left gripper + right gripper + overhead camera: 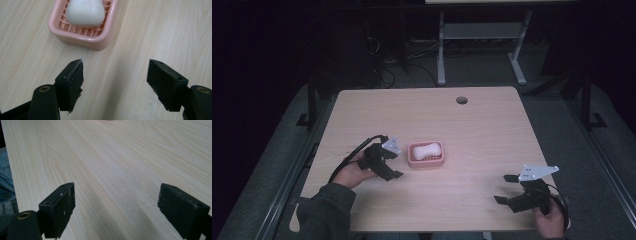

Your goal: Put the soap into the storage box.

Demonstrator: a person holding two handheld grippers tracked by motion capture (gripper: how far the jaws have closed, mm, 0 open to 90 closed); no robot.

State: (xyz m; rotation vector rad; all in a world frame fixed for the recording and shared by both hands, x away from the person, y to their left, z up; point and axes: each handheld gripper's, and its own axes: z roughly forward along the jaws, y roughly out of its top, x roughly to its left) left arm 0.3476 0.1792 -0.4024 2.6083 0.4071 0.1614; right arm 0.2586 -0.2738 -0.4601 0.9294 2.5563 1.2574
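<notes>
Left gripper (115, 82): jaws wide apart, empty, low over the table (492, 130), just short of the dish (82, 37), which sits upper left of the left gripper view. Right gripper (512, 190): jaws also apart, empty, lower right of the high view, well away from the dish.

Risk (judgement): the dish is light plastic; a jaw catching its rim could skid or tip it. The soap (85, 12) looks smooth and rounded, so it may slip from a pinch.

Soap: white, lying on the pink slatted dish, centre of the table.

soap (426, 149) in dish (414, 162), mid-table (492, 130), beside left tool (393, 160).
</notes>
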